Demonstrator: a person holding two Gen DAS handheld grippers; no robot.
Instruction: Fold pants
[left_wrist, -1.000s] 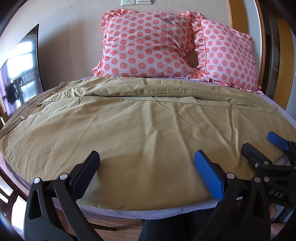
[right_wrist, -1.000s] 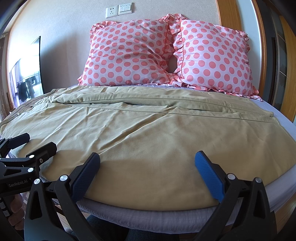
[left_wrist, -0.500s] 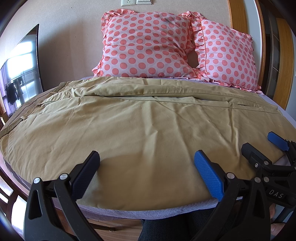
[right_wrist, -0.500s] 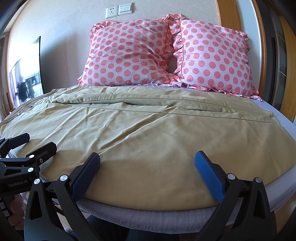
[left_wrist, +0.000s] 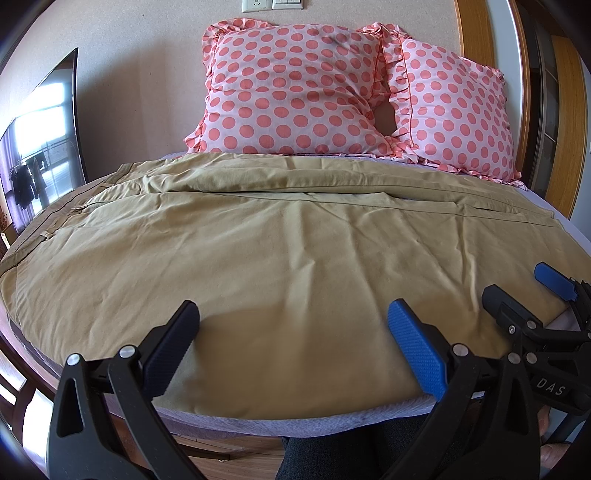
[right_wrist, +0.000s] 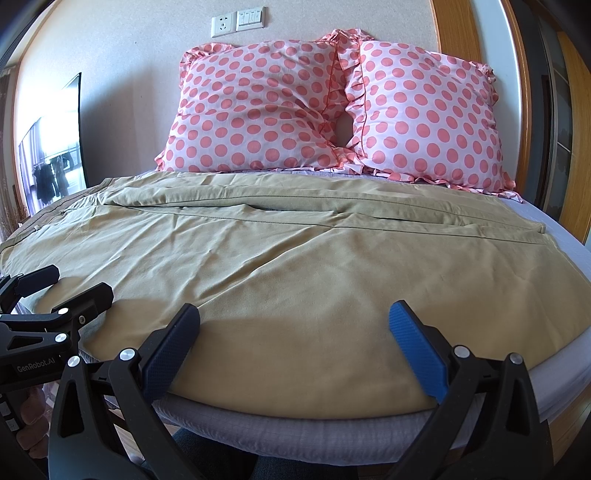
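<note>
beyond frame edges, pants (left_wrist: 280, 258) (waistband cropped)

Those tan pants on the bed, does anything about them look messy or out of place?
Nothing is spilled or damaged. The pants lie spread across the bed, waistband at the left, with light diagonal wrinkles and a small gap in the far seam. Both tools, left and right, are open at the near edge, holding nothing.
</note>
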